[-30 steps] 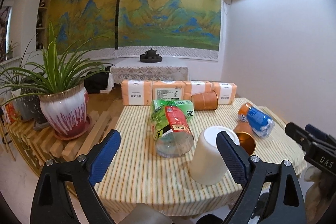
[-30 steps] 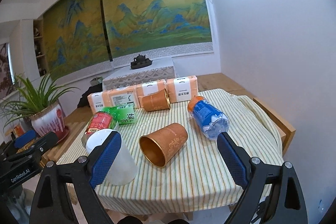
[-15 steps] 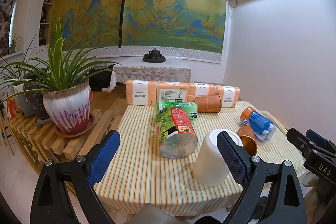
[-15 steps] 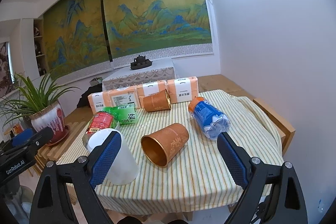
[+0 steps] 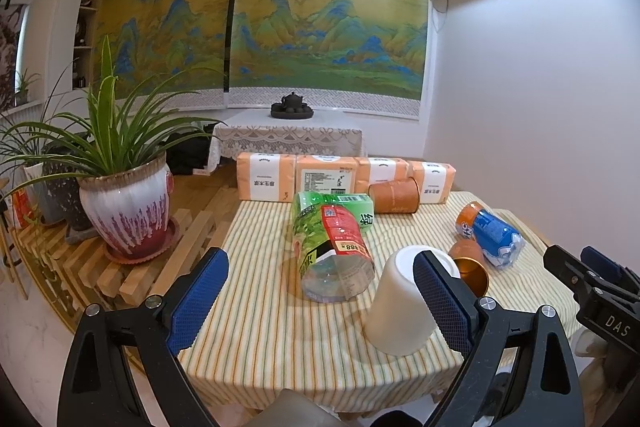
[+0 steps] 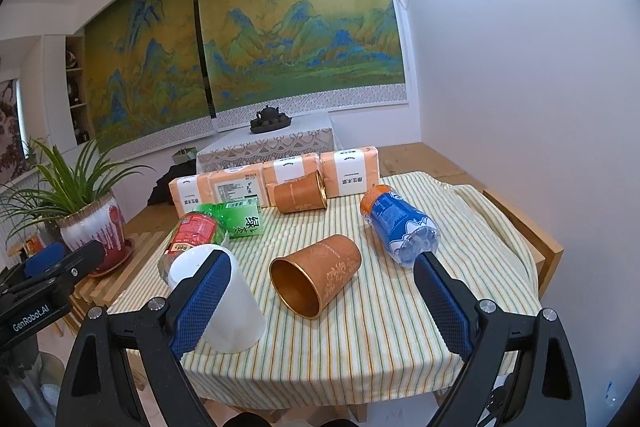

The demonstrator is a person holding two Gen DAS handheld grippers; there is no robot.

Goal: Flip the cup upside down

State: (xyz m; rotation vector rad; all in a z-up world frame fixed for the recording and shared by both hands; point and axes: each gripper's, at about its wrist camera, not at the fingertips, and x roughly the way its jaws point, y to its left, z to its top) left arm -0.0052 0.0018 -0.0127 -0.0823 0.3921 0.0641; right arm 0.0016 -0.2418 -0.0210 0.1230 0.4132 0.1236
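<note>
A white cup (image 5: 400,311) stands upside down near the front edge of the striped table; it also shows in the right wrist view (image 6: 228,311). A copper cup (image 6: 316,279) lies on its side at the table's middle, mouth toward me; it shows partly behind the finger in the left wrist view (image 5: 470,263). A second copper cup (image 6: 300,193) lies on its side at the back. My left gripper (image 5: 320,299) is open and empty, held before the table. My right gripper (image 6: 320,307) is open and empty, in front of the lying copper cup.
A green tea bottle (image 5: 332,247) and a blue bottle (image 6: 400,227) lie on the tablecloth (image 6: 380,327). Several orange tissue packs (image 5: 324,177) line the back edge. A potted plant (image 5: 124,211) stands on a wooden bench to the left. A white wall is on the right.
Both grippers have drawn back and risen slightly from the table; the view has shifted a little. The cups and bottles have not moved.
</note>
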